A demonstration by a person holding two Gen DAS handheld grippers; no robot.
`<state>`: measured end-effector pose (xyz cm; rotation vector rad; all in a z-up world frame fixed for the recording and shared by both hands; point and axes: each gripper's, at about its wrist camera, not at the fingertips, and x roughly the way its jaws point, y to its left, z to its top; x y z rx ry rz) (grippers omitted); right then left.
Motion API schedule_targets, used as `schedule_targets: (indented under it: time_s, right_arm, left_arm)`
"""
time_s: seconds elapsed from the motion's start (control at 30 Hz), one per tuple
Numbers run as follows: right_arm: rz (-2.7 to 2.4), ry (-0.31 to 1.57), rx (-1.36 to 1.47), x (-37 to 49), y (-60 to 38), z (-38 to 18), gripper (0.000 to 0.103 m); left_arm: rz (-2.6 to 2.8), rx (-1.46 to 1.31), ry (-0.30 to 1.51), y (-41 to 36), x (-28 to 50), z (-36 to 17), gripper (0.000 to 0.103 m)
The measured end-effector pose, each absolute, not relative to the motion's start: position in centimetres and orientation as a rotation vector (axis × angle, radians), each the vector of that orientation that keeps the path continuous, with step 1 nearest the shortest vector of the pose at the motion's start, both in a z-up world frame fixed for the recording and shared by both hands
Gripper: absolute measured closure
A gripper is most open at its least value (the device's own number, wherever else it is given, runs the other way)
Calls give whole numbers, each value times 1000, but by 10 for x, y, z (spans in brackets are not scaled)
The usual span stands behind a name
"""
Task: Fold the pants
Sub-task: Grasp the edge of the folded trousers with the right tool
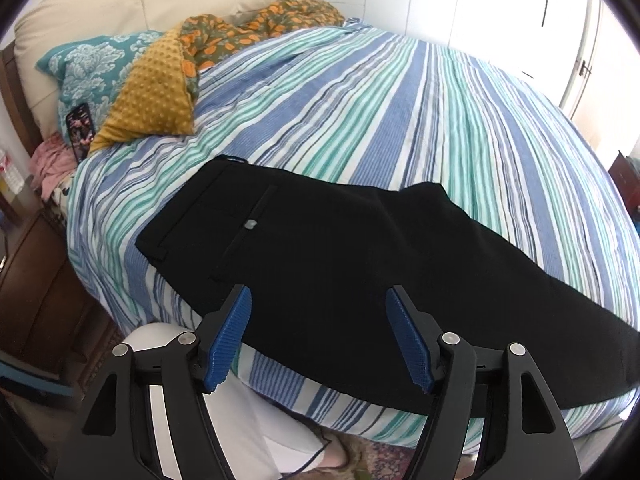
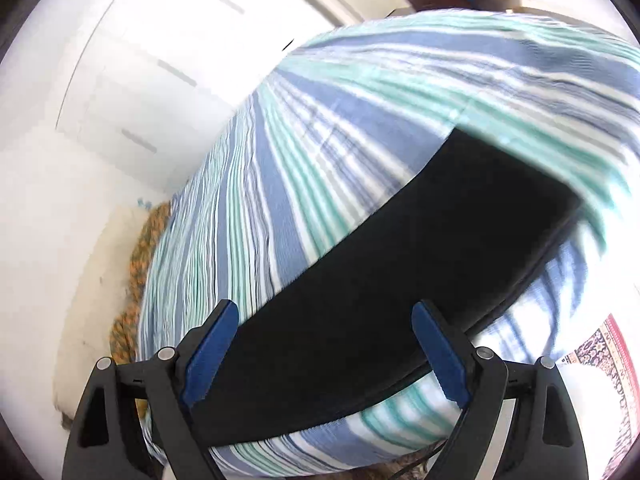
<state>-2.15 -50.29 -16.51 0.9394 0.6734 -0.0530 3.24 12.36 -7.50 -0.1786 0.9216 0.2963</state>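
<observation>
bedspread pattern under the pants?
Blue, teal and white stripes on the bedspread; clearest in the left wrist view.

Black pants [image 1: 340, 264] lie flat on striped bed cover [image 1: 400, 112], folded lengthwise, legs stacked. Waistband at left-center of left wrist frame, back pocket with grey button facing up. Legs run to lower right; right wrist frame shows hem end [image 2: 520, 200], blurred.

A striped bedspread [image 1: 360, 112] covers the bed, with a mustard cushion [image 1: 154, 100], teal pillow [image 1: 88, 64] and phone [image 1: 81, 130].
</observation>
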Motion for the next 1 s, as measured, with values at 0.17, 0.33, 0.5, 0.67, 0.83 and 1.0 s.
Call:
schedule_targets:
  time_s: [0.17, 0.33, 0.5, 0.67, 0.83, 1.0]
  right_arm:
    - [-226, 643, 1087, -70, -597, -166, 15]
    - [-76, 681, 1248, -75, -591, -195, 18]
    - [-95, 701, 1208, -50, -596, -218, 24]
    - [-123, 744, 1166, -27, -606, -230, 25]
    - [-54, 840, 1111, -7, -607, -239, 31]
    - [55, 900, 1081, 0, -599, -233, 79]
  left_arm:
    - [233, -177, 931, 99, 42, -76, 31]
    - [163, -126, 948, 72, 51, -76, 31]
    - [126, -125, 928, 60, 56, -65, 31]
    - [141, -115, 915, 62, 53, -66, 25]
    - [134, -117, 968, 60, 55, -82, 25]
    - [-79, -154, 959, 39, 58, -81, 25]
